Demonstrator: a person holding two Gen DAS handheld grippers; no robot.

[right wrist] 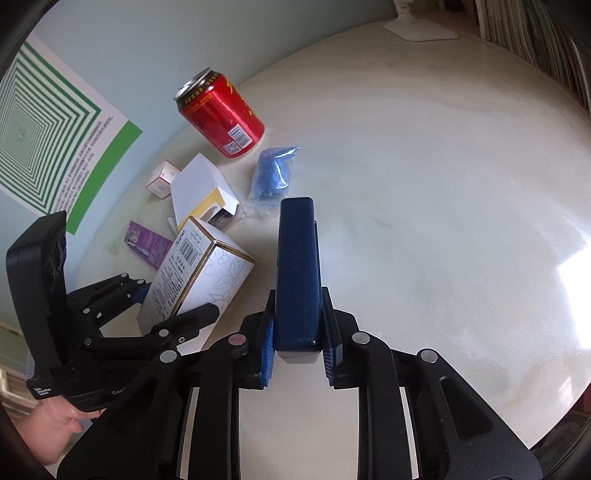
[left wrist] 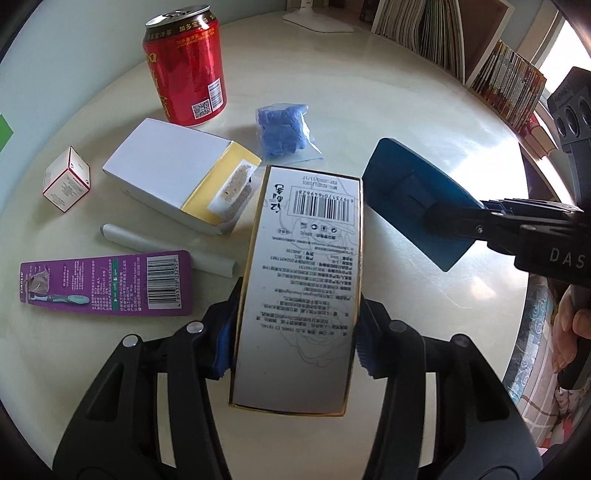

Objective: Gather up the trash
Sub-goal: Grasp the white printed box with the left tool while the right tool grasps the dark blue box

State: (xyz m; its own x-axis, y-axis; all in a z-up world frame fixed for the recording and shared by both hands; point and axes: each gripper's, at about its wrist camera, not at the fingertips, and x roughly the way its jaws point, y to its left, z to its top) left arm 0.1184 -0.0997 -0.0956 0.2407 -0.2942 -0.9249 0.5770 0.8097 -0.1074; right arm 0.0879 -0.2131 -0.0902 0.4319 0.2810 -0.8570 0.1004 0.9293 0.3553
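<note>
My left gripper (left wrist: 291, 347) is shut on a tall white carton with a barcode (left wrist: 299, 280) and holds it over the cream table (left wrist: 424, 122); the carton also shows in the right wrist view (right wrist: 195, 280). My right gripper (right wrist: 297, 350) is shut on a dark blue flat case (right wrist: 297, 273), seen in the left wrist view (left wrist: 417, 199) just right of the carton. On the table lie a red drink can (left wrist: 186, 66), an open white box (left wrist: 177, 173), a bag of blue stuff (left wrist: 282, 129), a small white cube box (left wrist: 66, 179), a purple toothbrush card (left wrist: 107, 282) and a white tube (left wrist: 166, 249).
A white lamp base (right wrist: 421, 26) stands at the table's far edge. Shelves of books and magazines (left wrist: 509, 77) line the back right. A green striped poster (right wrist: 48, 144) hangs on the pale wall at the left.
</note>
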